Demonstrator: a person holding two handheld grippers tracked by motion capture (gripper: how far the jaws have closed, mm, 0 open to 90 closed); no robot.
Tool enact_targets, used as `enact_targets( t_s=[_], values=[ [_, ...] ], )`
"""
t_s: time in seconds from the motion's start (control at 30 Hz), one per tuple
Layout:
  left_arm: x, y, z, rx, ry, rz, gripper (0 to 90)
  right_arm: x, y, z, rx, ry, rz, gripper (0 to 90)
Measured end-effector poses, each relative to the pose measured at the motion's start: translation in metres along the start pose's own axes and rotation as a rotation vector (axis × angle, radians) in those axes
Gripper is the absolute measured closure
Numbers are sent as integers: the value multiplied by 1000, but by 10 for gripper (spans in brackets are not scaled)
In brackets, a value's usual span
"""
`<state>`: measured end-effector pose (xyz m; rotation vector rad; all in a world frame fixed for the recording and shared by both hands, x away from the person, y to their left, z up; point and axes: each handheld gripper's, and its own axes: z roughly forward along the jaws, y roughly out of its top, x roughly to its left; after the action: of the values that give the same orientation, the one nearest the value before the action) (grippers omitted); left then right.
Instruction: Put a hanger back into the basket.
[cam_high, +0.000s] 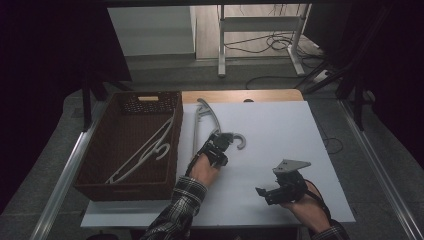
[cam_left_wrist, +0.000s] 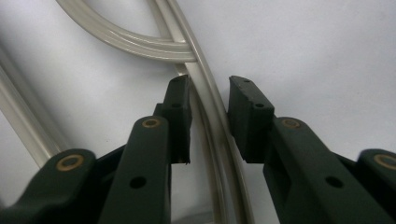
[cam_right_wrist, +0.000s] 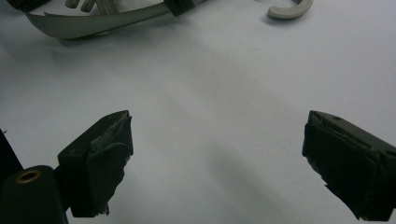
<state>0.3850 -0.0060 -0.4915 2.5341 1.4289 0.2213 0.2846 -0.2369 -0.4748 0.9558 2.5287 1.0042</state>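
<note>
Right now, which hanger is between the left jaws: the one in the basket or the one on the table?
The grey hanger on the white table, beside the brown basket. The left gripper straddles its arm; the white hanger lies untouched inside the basket.

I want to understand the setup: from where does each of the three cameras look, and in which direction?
High view: above the person's side, looking forward and down at the table; forearms and both claws show.
Left gripper view: on the left claw, looking along its jaws, which straddle the hanger.
Right gripper view: on the right claw, facing bare tabletop.
Shared: all three show the hanger.
</note>
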Motion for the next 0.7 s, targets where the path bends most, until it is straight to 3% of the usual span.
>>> enact_targets(
  t_s=[0.43,0.7],
  values=[
    [6,-2,-3,37,-26,-35,751,0,0,1,4,1,-1,94],
    [17,-6,-19,29,-66,-62,768,0,0,1,5,-1,1,93]
  ],
)
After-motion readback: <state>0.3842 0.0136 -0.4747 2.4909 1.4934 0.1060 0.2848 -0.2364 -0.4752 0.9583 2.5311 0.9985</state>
